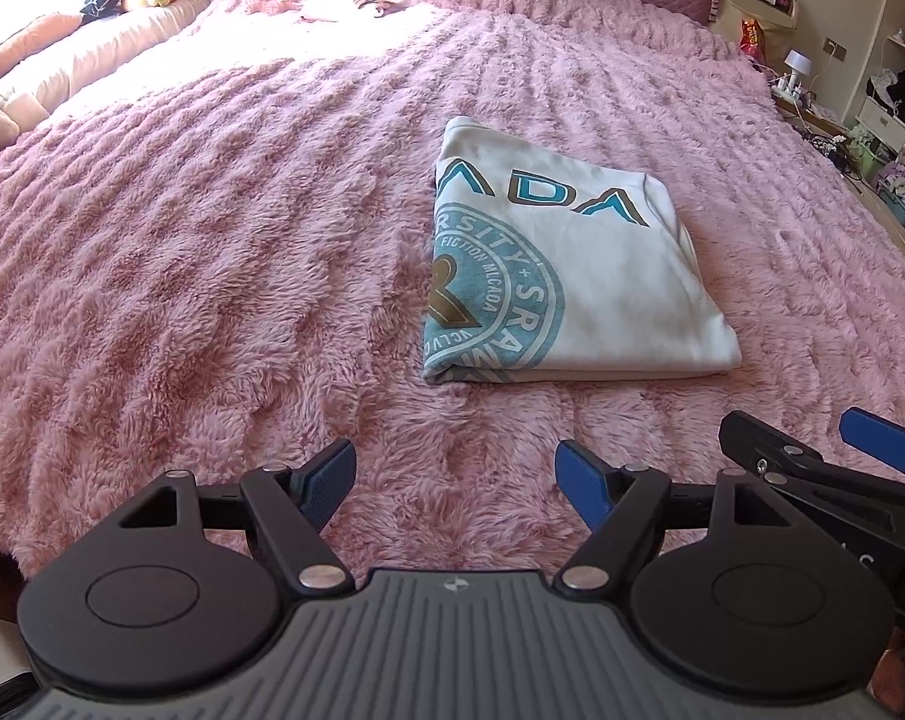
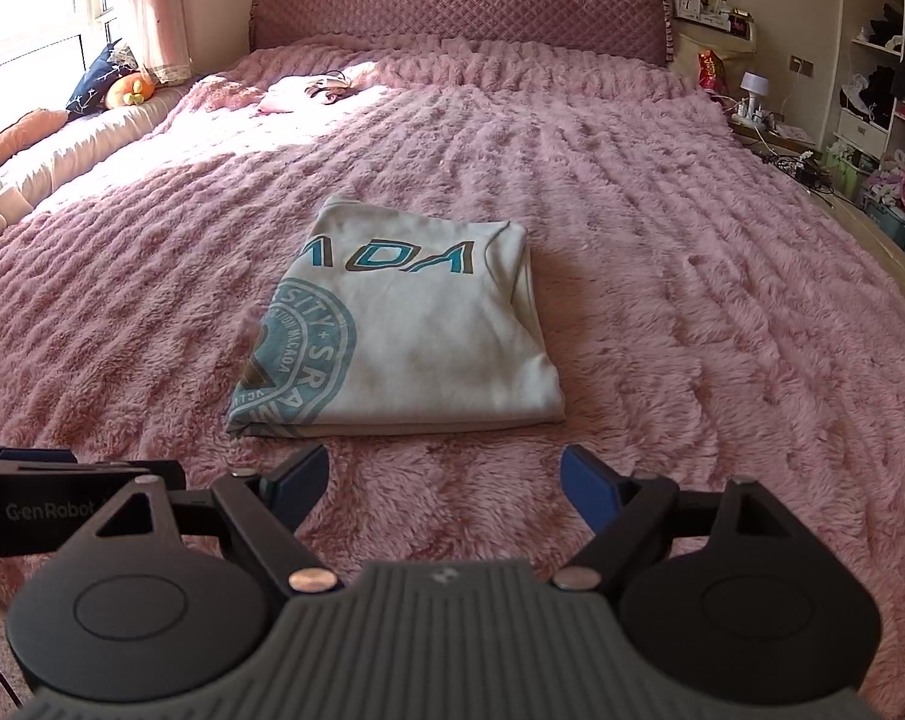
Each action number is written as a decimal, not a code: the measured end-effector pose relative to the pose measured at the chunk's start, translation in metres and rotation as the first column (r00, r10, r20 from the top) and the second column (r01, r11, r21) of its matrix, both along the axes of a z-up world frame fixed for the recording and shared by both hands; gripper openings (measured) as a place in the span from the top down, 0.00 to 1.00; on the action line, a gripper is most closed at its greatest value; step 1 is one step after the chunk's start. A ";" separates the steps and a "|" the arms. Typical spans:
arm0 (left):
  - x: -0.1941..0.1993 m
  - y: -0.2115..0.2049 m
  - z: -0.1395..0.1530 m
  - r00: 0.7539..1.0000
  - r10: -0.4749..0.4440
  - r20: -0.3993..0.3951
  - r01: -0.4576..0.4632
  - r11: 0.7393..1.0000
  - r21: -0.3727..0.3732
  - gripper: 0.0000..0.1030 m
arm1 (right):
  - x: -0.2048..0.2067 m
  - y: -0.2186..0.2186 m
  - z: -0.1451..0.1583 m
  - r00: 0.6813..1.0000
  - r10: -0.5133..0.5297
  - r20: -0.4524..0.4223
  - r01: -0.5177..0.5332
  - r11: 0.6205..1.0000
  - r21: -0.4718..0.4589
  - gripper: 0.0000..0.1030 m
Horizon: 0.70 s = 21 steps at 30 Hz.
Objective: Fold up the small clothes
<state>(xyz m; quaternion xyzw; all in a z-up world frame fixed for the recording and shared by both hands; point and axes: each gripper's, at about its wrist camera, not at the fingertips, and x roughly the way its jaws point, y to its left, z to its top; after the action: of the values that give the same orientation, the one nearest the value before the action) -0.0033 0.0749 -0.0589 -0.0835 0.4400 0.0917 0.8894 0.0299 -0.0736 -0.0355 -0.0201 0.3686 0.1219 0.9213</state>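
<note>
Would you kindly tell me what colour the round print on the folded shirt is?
Teal with white lettering, on the white folded shirt; clearest in the left wrist view.

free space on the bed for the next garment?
Bare pink blanket right of the folded shirt, out to the bed edge, and a wide stretch to its left. The strip between shirt and both open grippers is narrow. Small items near the headboard.
</note>
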 end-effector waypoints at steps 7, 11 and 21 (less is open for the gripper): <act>0.002 -0.001 -0.001 1.000 -0.003 -0.001 0.003 1.000 -0.003 0.14 | 0.002 -0.001 -0.001 1.000 -0.005 -0.004 0.005 1.000 -0.001 0.22; 0.003 -0.001 -0.001 1.000 -0.003 -0.008 0.003 1.000 0.005 0.14 | 0.003 -0.002 -0.002 1.000 -0.006 -0.006 0.006 1.000 -0.002 0.22; 0.006 0.002 -0.004 1.000 0.008 -0.028 -0.008 1.000 0.013 0.14 | 0.005 0.000 -0.004 1.000 -0.009 -0.010 0.009 1.000 -0.003 0.22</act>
<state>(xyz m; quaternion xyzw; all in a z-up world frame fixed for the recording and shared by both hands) 0.0024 0.0771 -0.0633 -0.0784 0.4516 0.0991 0.8832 0.0352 -0.0740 -0.0395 -0.0190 0.3734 0.1173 0.9200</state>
